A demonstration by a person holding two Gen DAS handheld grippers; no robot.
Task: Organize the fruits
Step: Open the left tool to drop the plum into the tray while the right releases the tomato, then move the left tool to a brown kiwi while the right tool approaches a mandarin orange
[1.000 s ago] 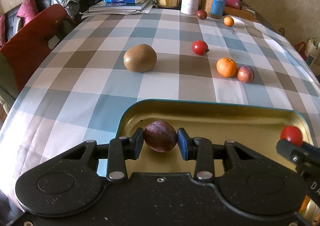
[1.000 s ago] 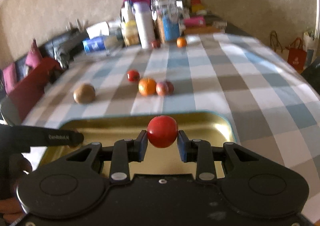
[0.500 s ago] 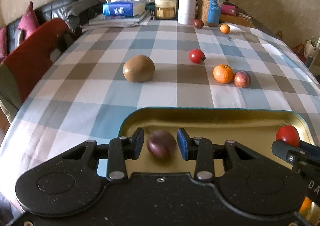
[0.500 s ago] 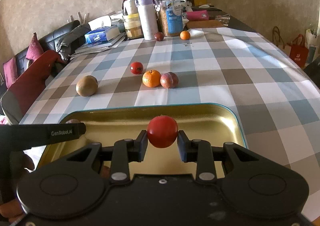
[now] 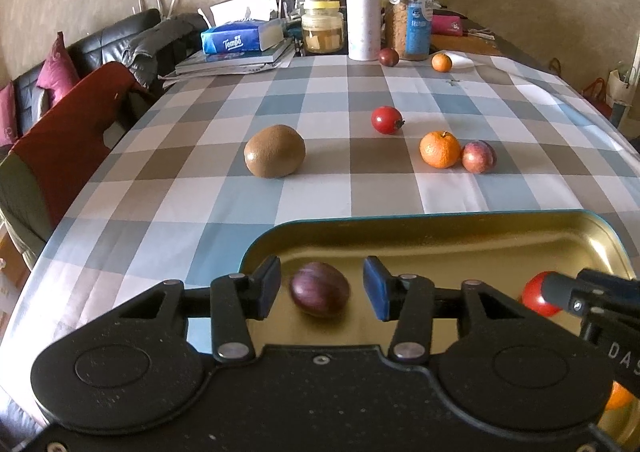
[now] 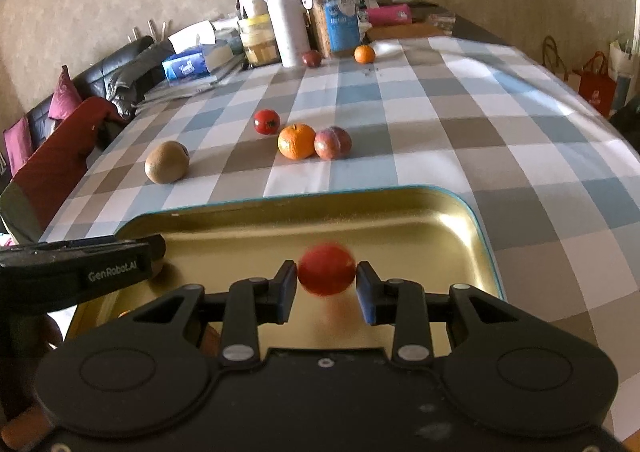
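A gold tray (image 5: 440, 240) with a teal rim lies at the near table edge. My left gripper (image 5: 322, 288) is open over it, and a dark purple plum (image 5: 319, 289) lies in the tray between its fingers without touching them. My right gripper (image 6: 326, 284) is open with a small gap to a blurred red tomato (image 6: 326, 269) that is dropping between its fingers above the tray (image 6: 460, 220). That tomato also shows in the left wrist view (image 5: 536, 294). On the checked cloth lie a kiwi (image 5: 274, 151), a red tomato (image 5: 386, 119), an orange (image 5: 439, 149) and a plum (image 5: 479, 157).
At the far end stand a tissue box (image 5: 240, 38), a jar (image 5: 322, 32), a white flask (image 5: 363, 12) and a clear canister (image 5: 412, 12), with a dark plum (image 5: 389, 57) and a small orange (image 5: 441, 62) beside them. A sofa and red cloth (image 5: 60, 124) lie left.
My left gripper has opened and let the purple plum fall into the tray. My right gripper has opened slightly and the red tomato is slipping down, blurred.
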